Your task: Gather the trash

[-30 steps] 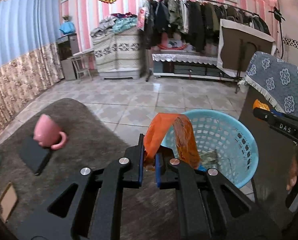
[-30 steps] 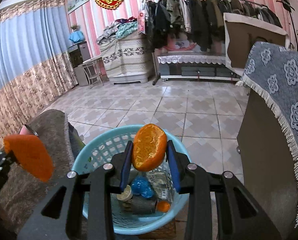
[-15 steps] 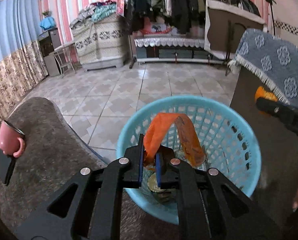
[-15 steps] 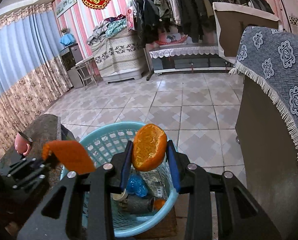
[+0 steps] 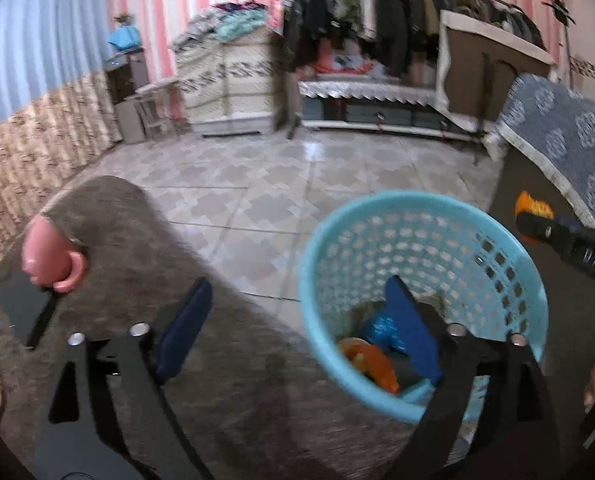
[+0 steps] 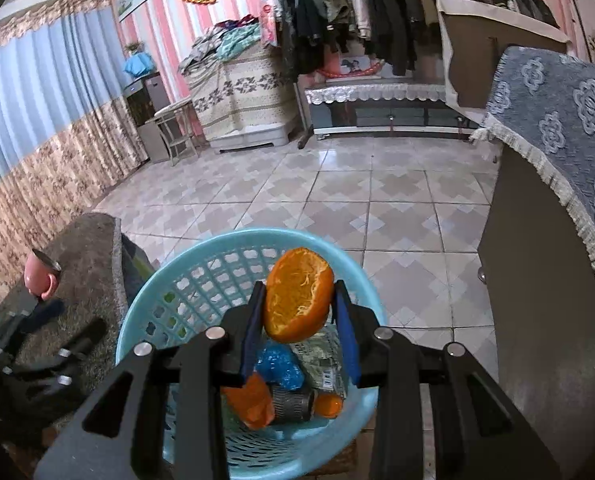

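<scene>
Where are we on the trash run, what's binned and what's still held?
Done: an orange peel strip lies in the blue basket with a blue wrapper; the left tongs have just been opening and stand empty. In hand: right tongs grip an orange peel half above the basket. Left: drop it.

A light blue lattice basket [image 6: 201, 280] is holding orange peel [image 6: 249, 402] and a blue wrapper [image 6: 279, 366]; a pink mug [image 5: 51, 258] is sitting on the grey-brown tabletop [image 5: 137, 240]; pink-and-white stripes are covering the wall [image 6: 159, 20].
</scene>
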Motion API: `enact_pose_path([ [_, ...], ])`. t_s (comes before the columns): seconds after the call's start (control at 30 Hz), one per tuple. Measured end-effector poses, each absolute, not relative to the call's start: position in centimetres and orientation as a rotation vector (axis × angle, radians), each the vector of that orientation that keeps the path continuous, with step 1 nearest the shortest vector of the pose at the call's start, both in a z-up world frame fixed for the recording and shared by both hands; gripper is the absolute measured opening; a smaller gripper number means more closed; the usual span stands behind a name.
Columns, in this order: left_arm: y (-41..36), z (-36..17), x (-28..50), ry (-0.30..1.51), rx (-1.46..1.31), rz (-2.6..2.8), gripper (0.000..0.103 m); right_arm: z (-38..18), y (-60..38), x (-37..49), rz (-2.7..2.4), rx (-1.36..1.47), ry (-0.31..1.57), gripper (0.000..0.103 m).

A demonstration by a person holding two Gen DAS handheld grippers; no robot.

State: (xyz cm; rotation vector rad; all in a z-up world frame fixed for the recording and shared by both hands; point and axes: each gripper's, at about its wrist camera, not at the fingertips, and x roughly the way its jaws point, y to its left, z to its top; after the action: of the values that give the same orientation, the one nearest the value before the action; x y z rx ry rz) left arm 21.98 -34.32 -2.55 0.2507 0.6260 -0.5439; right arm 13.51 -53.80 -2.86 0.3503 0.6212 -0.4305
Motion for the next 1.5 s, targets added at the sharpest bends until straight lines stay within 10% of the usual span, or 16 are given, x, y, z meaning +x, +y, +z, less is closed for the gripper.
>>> enact_pose_path([
  [0.17, -30.5, -0.9, 22.4, 0.597, 0.178, -0.462, 0.097, -3.4, -52.3, 15.5, -0.405, 0.324, 0.646, 0.037],
  [0.3, -27.9, 0.5, 21.5, 0.555, 0.178, -0.414, 0.097, -2.9, -51.0, 16.0, -0.398, 0.305, 0.628, 0.078],
  [0.6, -20.5, 3.1, 17.4, 0.518, 0.178, -0.292, 0.097, -0.7, -47.3, 14.3, -0.367, 0.220, 0.603, 0.098],
  [1.5, -5.3, 1.6, 4.5, 0.459, 0.013, -0.041, 0.098, 2.3, -27.4, 3.3, -0.072, 0.040, 0.441, 0.098],
])
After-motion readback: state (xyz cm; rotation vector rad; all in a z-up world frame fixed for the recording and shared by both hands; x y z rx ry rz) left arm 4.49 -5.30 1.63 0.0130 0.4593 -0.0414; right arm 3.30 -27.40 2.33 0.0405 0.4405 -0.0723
